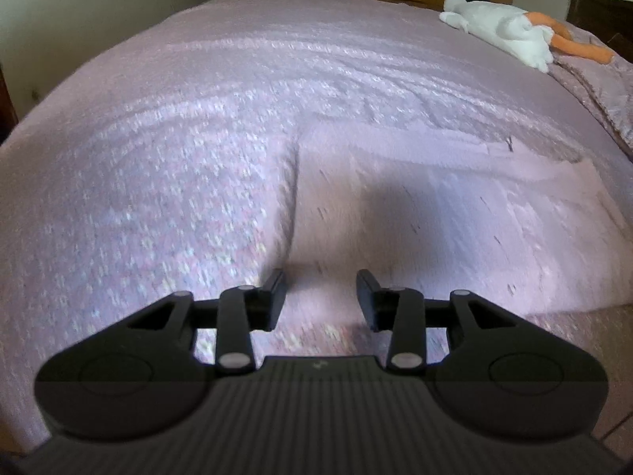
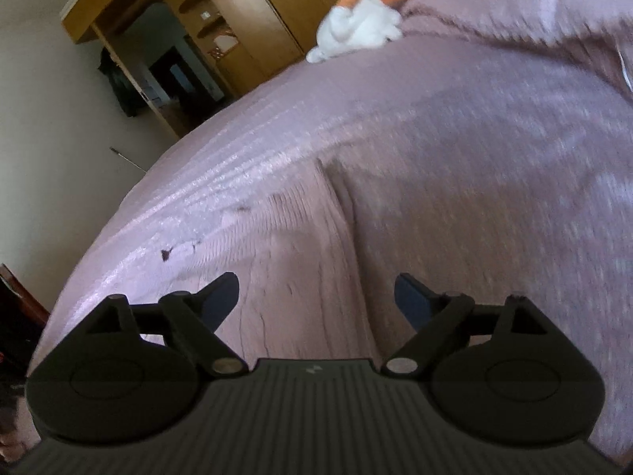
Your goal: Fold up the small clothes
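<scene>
Clearly both the left tongs (image 1: 321, 297) and right tongs (image 2: 316, 301) gape empty, so either could pinch the mauve bedspread (image 1: 198, 138) instead of the matching pink garment (image 1: 435, 217).

Home bedroom: big bed w/ mauve bedspread (image 1: 237, 118), plush toy (image 1: 502, 27), wooden wardrobe (image 2: 257, 12).

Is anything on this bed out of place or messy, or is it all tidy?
Mostly tidy. The pink garment lies flat on the bedspread, with both grippers open and empty above it. The one stray item is a white and orange plush toy lying on its side near the far corner. Blur hides finer detail.
</scene>
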A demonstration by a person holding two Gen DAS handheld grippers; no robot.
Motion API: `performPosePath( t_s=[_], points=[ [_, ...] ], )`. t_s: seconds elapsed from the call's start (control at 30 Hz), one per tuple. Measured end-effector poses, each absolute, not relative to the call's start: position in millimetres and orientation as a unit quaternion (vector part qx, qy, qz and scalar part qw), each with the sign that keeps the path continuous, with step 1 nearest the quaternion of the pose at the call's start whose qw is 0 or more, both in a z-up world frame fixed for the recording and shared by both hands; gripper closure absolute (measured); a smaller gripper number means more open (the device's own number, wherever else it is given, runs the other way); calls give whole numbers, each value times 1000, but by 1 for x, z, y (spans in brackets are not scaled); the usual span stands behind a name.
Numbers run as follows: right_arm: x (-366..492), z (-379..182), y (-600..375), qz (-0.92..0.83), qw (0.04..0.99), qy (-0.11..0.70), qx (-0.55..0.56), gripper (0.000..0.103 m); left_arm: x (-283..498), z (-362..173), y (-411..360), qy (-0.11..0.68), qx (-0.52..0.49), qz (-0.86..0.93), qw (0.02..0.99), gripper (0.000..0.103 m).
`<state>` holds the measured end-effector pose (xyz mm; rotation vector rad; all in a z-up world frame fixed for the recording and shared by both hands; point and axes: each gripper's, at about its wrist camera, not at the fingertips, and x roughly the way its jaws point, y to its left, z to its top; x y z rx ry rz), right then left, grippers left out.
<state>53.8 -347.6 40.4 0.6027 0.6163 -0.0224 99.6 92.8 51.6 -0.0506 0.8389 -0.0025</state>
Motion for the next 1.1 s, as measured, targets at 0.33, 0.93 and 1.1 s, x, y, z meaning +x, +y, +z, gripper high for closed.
performPosePath(
  t_s=[0.33, 0.93, 1.1],
  points=[
    [40, 5, -359, 11, 868, 314, 386, 4, 79, 38, 93, 436, -64, -8, 897, 62],
    [74, 1, -366, 109, 844, 322, 415, 0, 76, 32, 77, 445, -46, 1, 894, 62],
    [80, -3, -353, 122, 850, 314, 405, 0, 78, 30, 73, 450, -39, 1, 892, 62]
  ],
)
